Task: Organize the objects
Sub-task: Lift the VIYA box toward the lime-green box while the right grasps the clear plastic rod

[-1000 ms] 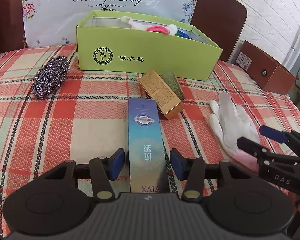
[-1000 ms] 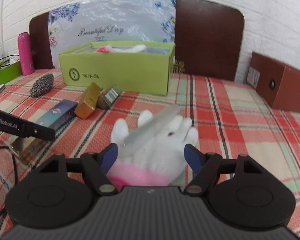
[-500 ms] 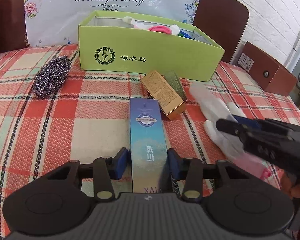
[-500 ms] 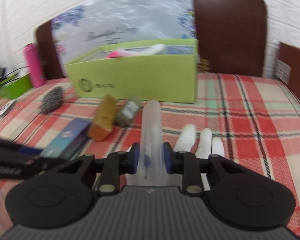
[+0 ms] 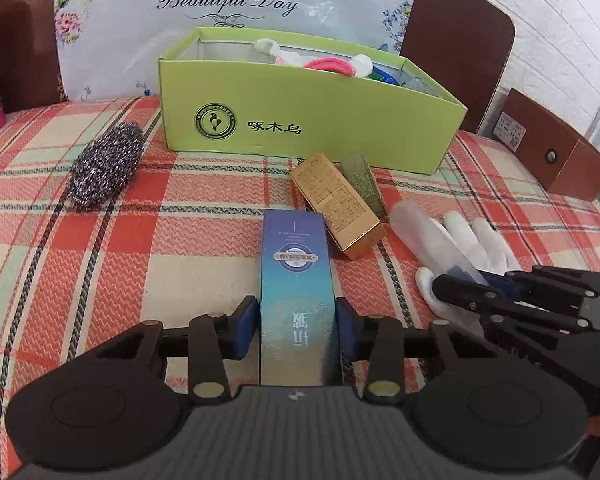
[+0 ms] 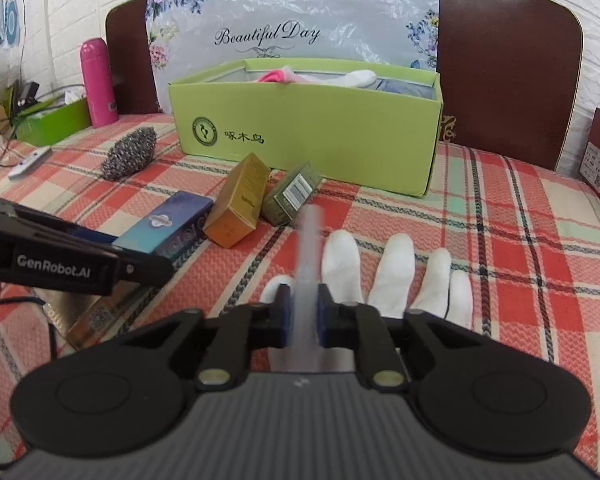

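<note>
My left gripper [image 5: 296, 328] is shut on a long blue box [image 5: 296, 276] that lies on the plaid tablecloth; the box also shows in the right wrist view [image 6: 168, 228]. My right gripper [image 6: 302, 314] is shut on a translucent plastic tube [image 6: 308, 264], seen from the left wrist view [image 5: 428, 236], held over a white glove [image 6: 396, 272] that lies flat. A gold box [image 5: 336, 204] and a small olive box [image 5: 362, 184] lie in front of the open green box [image 5: 308, 124], which holds several items.
A steel wool scourer [image 5: 106, 162] lies at the left. A pink bottle [image 6: 98, 82] and a green tray [image 6: 52, 120] with cables stand far left. A brown box [image 5: 552, 152] sits at the right. A chair back and printed bag stand behind the green box.
My right gripper closed on the translucent tube and lifted it off the glove. My left gripper closed on the blue box.
</note>
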A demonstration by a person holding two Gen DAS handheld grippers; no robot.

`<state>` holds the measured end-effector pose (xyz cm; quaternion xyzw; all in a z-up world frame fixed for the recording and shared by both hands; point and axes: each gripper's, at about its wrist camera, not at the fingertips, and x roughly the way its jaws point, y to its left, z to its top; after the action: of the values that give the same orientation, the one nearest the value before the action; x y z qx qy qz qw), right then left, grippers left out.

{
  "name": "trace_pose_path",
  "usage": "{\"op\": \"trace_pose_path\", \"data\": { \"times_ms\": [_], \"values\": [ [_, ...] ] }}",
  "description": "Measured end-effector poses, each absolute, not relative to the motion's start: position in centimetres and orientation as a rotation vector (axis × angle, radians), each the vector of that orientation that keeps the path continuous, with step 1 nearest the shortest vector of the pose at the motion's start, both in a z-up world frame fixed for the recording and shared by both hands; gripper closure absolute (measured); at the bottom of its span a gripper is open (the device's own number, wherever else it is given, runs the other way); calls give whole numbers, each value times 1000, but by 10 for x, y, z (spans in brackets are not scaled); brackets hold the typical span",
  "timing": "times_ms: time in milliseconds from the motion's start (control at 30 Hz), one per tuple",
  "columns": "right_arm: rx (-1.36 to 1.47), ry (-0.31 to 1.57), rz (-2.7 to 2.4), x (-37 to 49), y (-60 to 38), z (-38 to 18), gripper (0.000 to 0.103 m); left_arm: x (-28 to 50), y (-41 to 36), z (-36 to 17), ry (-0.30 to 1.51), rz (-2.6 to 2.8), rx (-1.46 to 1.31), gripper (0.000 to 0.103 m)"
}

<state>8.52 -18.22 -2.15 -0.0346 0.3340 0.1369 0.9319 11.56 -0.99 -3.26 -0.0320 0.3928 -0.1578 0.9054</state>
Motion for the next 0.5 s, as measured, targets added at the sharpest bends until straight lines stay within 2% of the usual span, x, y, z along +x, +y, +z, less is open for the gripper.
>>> {"op": "trace_pose_path", "data": {
  "times_ms": [233, 500],
  "values": [
    [-7, 605, 305, 69, -194, 7, 92, 106, -2, -7, 741, -332, -95, 60],
    [86, 491, 336, 88, -205, 51, 92, 117, 2, 48, 592, -364, -100, 60]
  ]
}}
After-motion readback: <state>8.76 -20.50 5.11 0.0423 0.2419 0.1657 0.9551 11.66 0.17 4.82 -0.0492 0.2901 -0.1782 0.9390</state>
